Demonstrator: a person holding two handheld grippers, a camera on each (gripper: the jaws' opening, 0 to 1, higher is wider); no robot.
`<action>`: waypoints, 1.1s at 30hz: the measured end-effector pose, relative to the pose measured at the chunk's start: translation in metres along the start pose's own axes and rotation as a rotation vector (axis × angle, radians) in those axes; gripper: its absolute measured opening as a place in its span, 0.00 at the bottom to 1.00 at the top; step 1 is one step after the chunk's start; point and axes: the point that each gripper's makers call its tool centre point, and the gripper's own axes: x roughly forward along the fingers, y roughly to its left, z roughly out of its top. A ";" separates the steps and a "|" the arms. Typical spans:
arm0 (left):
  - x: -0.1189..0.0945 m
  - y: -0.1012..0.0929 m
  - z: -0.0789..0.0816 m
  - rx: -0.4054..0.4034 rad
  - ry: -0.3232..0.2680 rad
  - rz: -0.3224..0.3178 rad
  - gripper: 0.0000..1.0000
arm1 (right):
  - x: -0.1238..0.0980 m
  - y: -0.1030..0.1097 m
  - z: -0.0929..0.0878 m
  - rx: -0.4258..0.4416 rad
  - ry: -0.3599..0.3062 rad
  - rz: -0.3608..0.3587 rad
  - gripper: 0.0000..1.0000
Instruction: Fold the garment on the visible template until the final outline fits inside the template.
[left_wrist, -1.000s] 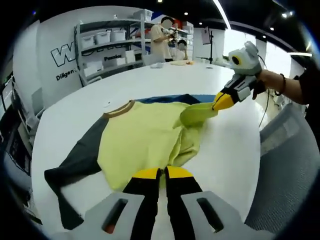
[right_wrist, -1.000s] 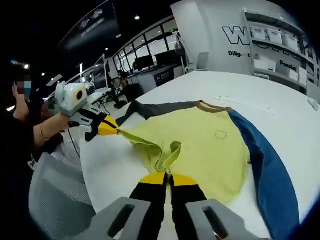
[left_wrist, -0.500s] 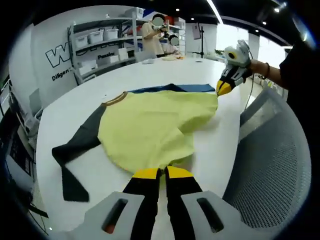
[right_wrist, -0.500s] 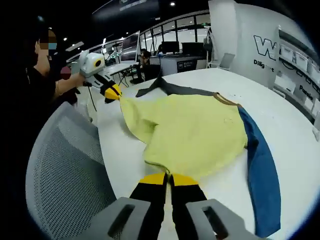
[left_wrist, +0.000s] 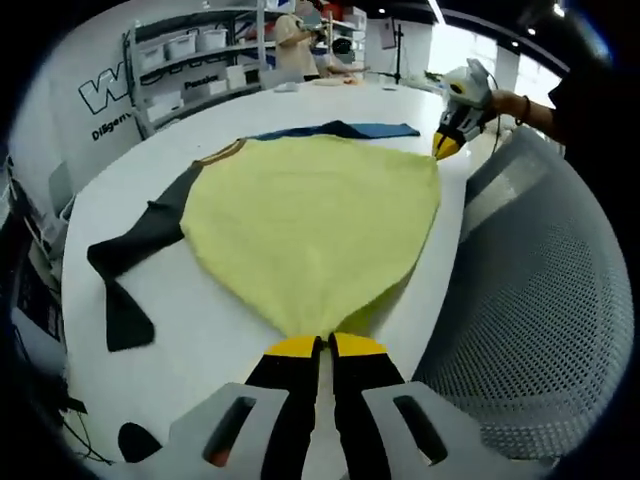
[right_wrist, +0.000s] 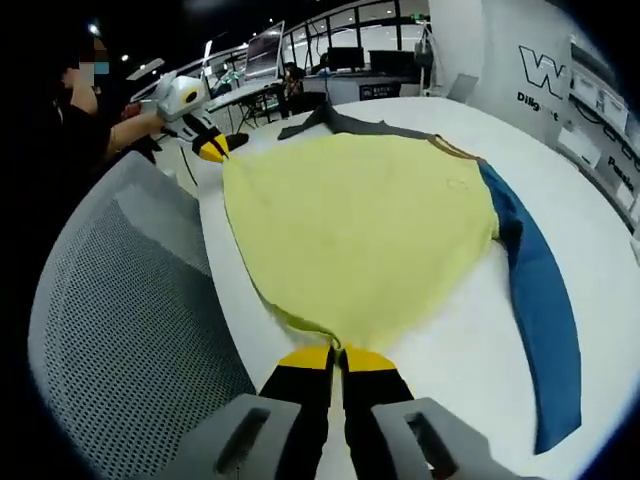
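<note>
1. The left hand-held gripper (left_wrist: 321, 345), black with yellow tips, had its jaws pressed together on one bottom corner of the hem of the yellow long-sleeved garment with one dark grey sleeve and one blue sleeve (left_wrist: 310, 215). In the right gripper view the same hand-held gripper (right_wrist: 212, 152) appeared at the far hem corner, held by a person's hand (right_wrist: 135, 125).

2. The garment lay flat on the white round-edged surface (left_wrist: 200, 340), its yellow body spread wide and smooth, with the hem at the near edge of the surface beside a grey mesh chair back (left_wrist: 530, 310).

3. The dark grey sleeve (left_wrist: 130, 250) trailed off to one side and bent back on itself; the blue sleeve (right_wrist: 540, 300) ran out along the other side. A brown collar band (left_wrist: 220, 152) marked the neck at the far end.

4. The right hand-held gripper (right_wrist: 336, 352) was likewise closed on the opposite hem corner, the cloth pinched between its yellow tips.

5. No template outline could be made out on the surface, so its position under or around the garment could not be told.

6. Judged from this, the task looked to be at an early stage: the garment was laid out and stretched, but no fold showed. Both sleeves and the body remained to be folded in.
</note>
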 end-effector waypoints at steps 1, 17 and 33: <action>0.004 -0.002 -0.004 0.004 -0.004 0.001 0.02 | 0.003 0.000 -0.007 -0.003 0.029 -0.006 0.00; 0.007 0.003 -0.021 -0.067 -0.034 0.073 0.02 | 0.003 -0.001 -0.016 0.056 0.037 -0.025 0.00; -0.003 0.002 -0.029 -0.310 -0.090 0.093 0.19 | -0.013 0.005 -0.029 0.163 0.051 -0.017 0.11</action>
